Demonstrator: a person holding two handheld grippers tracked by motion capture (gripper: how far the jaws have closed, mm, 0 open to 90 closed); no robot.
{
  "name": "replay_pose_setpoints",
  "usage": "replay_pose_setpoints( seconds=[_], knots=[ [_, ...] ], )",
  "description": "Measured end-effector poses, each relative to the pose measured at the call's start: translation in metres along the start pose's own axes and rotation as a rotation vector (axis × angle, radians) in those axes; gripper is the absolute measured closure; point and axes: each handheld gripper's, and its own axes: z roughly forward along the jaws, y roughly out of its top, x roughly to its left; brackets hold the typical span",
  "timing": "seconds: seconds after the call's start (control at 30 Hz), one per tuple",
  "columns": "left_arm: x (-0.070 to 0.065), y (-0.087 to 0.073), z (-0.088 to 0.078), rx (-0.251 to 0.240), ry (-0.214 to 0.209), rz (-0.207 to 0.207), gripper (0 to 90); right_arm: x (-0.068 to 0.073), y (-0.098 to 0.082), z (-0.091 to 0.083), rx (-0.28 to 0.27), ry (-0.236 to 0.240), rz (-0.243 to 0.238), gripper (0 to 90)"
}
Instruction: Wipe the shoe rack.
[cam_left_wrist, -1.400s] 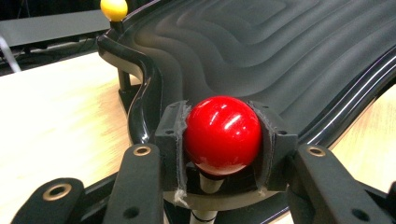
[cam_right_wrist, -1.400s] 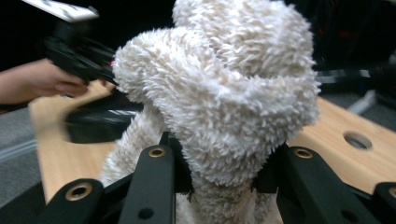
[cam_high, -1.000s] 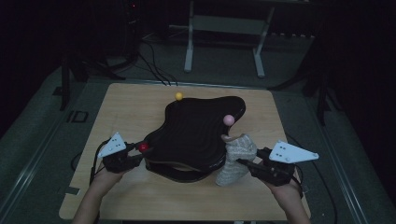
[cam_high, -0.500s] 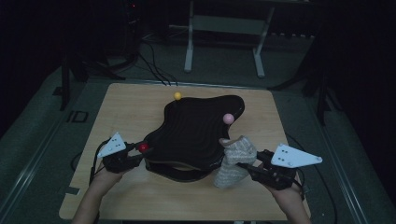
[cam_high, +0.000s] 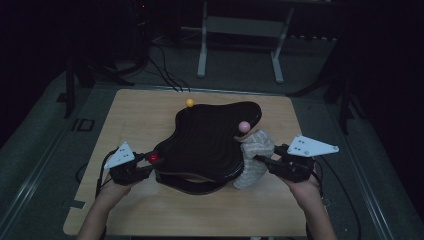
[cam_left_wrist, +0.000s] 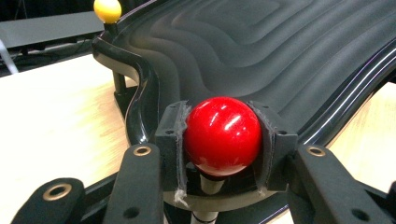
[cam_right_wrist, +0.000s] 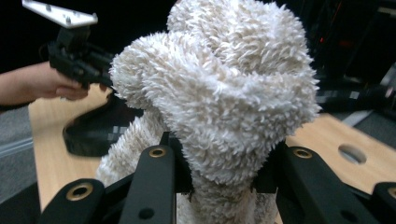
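the left gripper (cam_high: 145, 165) has its jaws clamped on the red ball (cam_left_wrist: 222, 135) at the black tray's (cam_high: 210, 142) near-left edge. the right gripper (cam_high: 267, 162) pinches the cloth (cam_high: 252, 155), bunched ahead of its jaws against the tray's right edge, nearest that hand.

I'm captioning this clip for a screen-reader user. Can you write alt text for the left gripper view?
The left gripper clamps its two black jaws on a glossy red ball that stands on a thin post at the edge of a black tray with a rippled surface. A yellow ball sits at the tray's far corner, above the wooden table.
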Motion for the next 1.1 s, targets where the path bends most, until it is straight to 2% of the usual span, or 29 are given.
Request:
replay_pose_setpoints(
  seconds=[0.07,0.13,0.2,0.27,0.33,0.43,0.5,0.57,0.67,0.73,0.8,0.9,1.0,1.07,1.1],
  knots=[
    [0.000,0.000,0.000,-0.001,-0.001,-0.001,59.9,-0.002,0.004,0.003,-0.017,-0.009,-0.005,67.7],
    [0.000,0.000,0.000,0.001,0.003,-0.001,59.9,-0.004,0.000,0.012,0.004,-0.027,0.000,68.1],
    [-0.001,-0.001,0.000,-0.003,0.004,-0.003,59.9,-0.011,-0.008,0.015,-0.006,-0.006,0.063,68.3],
    [0.000,0.000,0.000,-0.001,0.002,-0.002,59.9,-0.013,-0.013,0.015,0.017,-0.018,0.061,68.2],
    [0.000,0.000,0.000,-0.002,0.004,-0.003,59.9,-0.013,-0.010,0.014,0.018,-0.026,0.048,67.9],
    [0.000,0.000,0.000,0.000,0.003,-0.003,59.9,-0.011,-0.001,0.010,-0.019,-0.017,0.035,67.7],
    [0.000,0.000,0.000,-0.002,0.003,-0.004,59.9,-0.010,0.003,0.011,-0.026,-0.012,0.022,67.7],
    [0.000,0.000,0.000,-0.002,0.002,-0.005,59.9,-0.009,0.002,0.016,-0.003,-0.015,0.015,68.0],
    [-0.001,0.000,0.000,0.000,0.005,-0.002,59.9,-0.014,-0.005,0.022,0.035,-0.042,0.041,68.1],
    [-0.001,0.000,-0.001,0.000,0.004,-0.001,59.9,-0.014,-0.007,0.020,0.048,-0.043,0.045,68.0],
    [-0.001,0.000,0.000,0.001,0.007,-0.001,59.9,-0.013,-0.006,0.016,0.054,-0.055,0.022,67.8],
    [0.000,0.000,0.000,0.001,0.006,-0.002,59.9,-0.018,-0.003,0.008,0.035,-0.077,0.027,67.7],
    [-0.001,0.000,-0.001,-0.001,0.006,-0.003,59.9,-0.021,-0.001,0.000,-0.005,-0.053,0.055,67.7],
    [0.000,0.000,-0.001,0.000,0.005,-0.003,59.9,-0.014,0.000,-0.006,-0.026,-0.007,0.063,67.6],
    [-0.001,0.000,-0.001,0.000,0.006,-0.003,59.9,-0.009,0.001,-0.008,-0.032,0.010,0.049,67.5]
  ],
)
